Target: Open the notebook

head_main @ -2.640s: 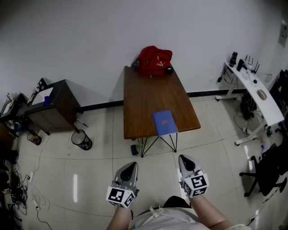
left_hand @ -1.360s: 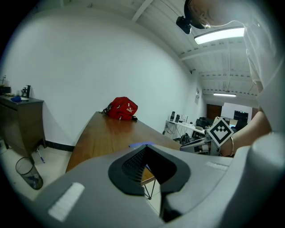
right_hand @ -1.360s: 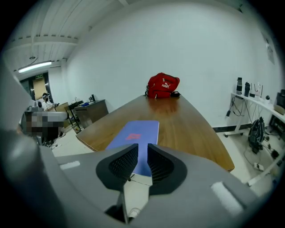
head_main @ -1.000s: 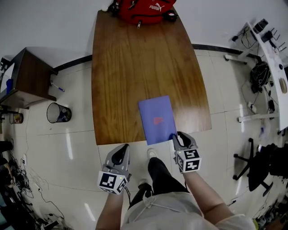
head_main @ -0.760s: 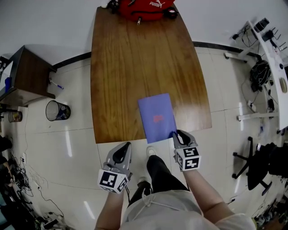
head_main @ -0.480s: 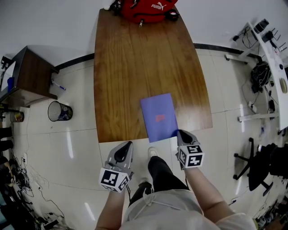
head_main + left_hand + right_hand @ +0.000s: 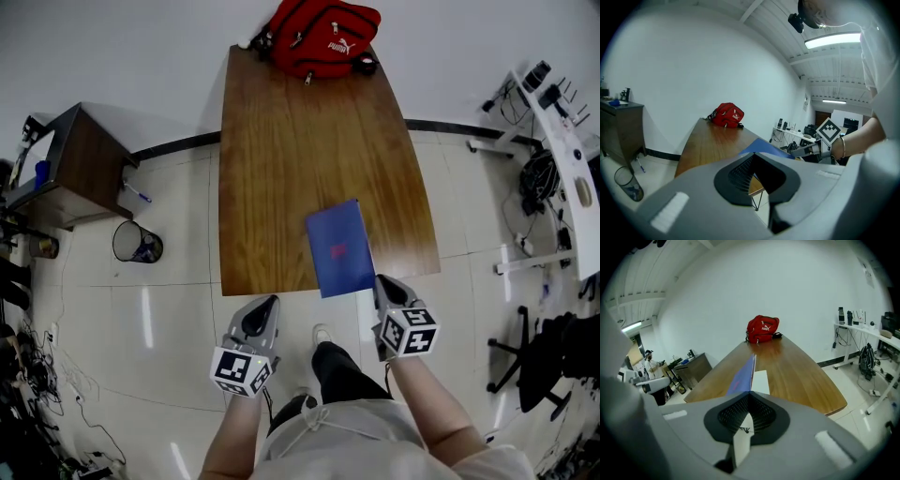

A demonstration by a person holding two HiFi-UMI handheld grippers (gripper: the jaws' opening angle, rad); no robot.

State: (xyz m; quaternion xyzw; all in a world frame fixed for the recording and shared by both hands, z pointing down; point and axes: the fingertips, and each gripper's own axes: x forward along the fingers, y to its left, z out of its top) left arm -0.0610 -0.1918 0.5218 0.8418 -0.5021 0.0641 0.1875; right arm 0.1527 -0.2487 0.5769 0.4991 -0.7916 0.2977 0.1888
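1. Head view: pale tiled floor and a long wooden tabletop (image 7: 281,141) running away from the person. A red bag (image 7: 323,37) sits at the far end. The blue notebook (image 7: 338,248) lies at the near end, right of centre, with its near edge poking just past the tabletop's edge. A dark side cabinet (image 7: 89,164) and a mesh bin (image 7: 138,242) stand off to the left, and a white desk (image 7: 562,141) is off to the right.
2. Same view, now the hands: the right claw (image 7: 386,286) is right up at the notebook's near right corner. The left claw (image 7: 262,314) hangs over the floor just short of the tabletop, apart from the notebook.
3. Left gripper view: the left claw's jaws meet at the tip with nothing between them. Beyond them the tabletop stretches away to the red bag. The notebook's blue corner shows just over the jaws, and the other gripper's marker cube (image 7: 829,131) is out to the right.
4. Right gripper view: here's the action. The right claw's jaws are pinched on the notebook at its near edge. The blue cover (image 7: 743,373) stands tilted up, seen almost edge-on, with a white page (image 7: 761,380) lying bare beside it on the right. The red bag sits straight ahead at the far end.
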